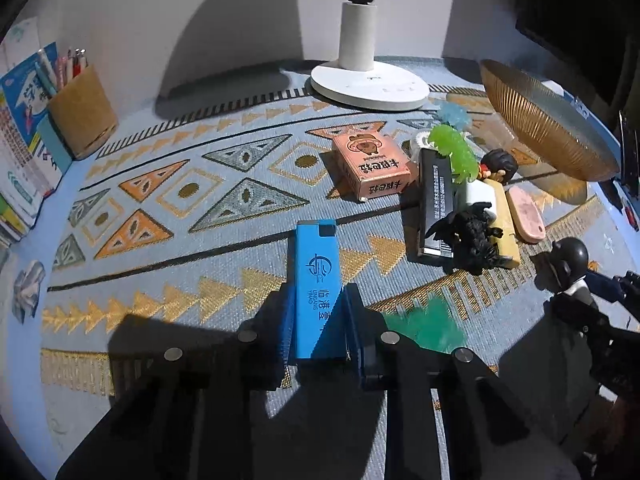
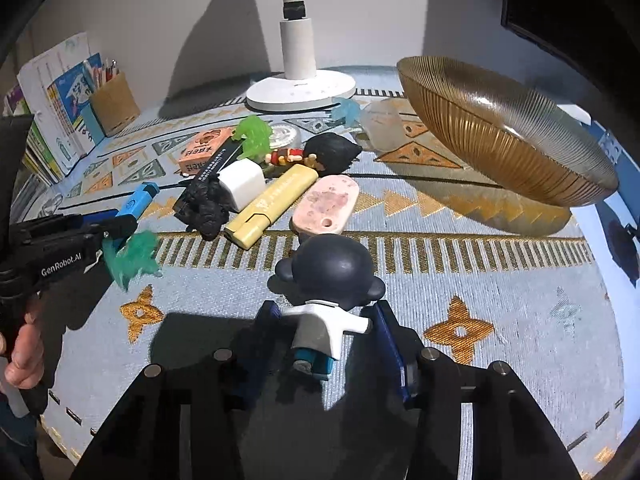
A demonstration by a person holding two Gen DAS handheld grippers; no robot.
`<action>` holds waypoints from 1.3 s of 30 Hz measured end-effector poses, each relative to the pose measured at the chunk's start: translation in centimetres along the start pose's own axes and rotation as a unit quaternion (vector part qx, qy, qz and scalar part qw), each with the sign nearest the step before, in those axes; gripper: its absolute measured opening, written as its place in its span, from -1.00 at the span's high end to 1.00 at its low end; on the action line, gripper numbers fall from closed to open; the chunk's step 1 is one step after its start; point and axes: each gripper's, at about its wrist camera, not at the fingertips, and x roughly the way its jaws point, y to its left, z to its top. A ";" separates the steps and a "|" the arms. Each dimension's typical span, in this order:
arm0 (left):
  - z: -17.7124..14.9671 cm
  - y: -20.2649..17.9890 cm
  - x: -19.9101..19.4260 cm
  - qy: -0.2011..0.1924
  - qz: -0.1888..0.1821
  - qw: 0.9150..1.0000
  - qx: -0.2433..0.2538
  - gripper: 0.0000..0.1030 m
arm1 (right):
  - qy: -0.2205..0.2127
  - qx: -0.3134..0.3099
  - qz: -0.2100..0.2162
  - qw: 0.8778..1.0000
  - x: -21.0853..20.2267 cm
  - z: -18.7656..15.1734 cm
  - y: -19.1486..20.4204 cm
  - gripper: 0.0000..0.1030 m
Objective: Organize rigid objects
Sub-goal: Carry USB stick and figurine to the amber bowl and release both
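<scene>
Left wrist view shows the left tool (image 1: 318, 324) clamped tight on a blue box (image 1: 316, 284), its pads pressed against both long sides; the box points away over the patterned surface (image 1: 160, 208). Beyond it lies a pink box (image 1: 370, 166), and to the right a heap: a black box (image 1: 436, 204), a green toy (image 1: 456, 152), a black figure (image 1: 472, 236), a yellow case (image 1: 506, 232) and a pink tag (image 1: 526, 214). A gold bowl (image 1: 548, 120) stands at the far right, a white lamp base (image 1: 370, 86) at the back, a pen cup (image 1: 82, 112) at the left. Right wrist view shows the right tool (image 2: 320, 340) partly open around a round-headed doll (image 2: 330, 280); whether its pads press the doll's white body, I cannot tell for sure. The doll stands upright between the fingers, near the heap, with the bowl (image 2: 500, 128) well to its right. A teal toy (image 2: 134, 256) lies just beside the left tool (image 2: 120, 224), which a hand (image 2: 24, 356) holds.
</scene>
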 end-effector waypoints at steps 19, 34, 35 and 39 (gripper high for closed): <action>4.9 -7.2 -7.3 -0.093 -0.107 0.990 0.016 0.59 | -0.040 0.064 0.067 0.995 -5.8 2.1 -8.5 -0.25; 2.5 -6.8 -6.5 -0.069 -0.100 0.992 0.020 0.59 | -0.003 0.042 0.025 0.999 -1.3 -0.9 -4.3 0.15; 2.4 -6.8 -6.4 -0.067 -0.099 0.993 0.019 0.59 | -0.003 0.046 0.028 0.999 -1.4 -1.0 -4.5 0.15; 1.8 -6.3 -5.3 -0.052 -0.099 0.994 0.009 0.59 | -0.006 0.048 0.029 0.998 -1.7 -1.3 -5.0 0.15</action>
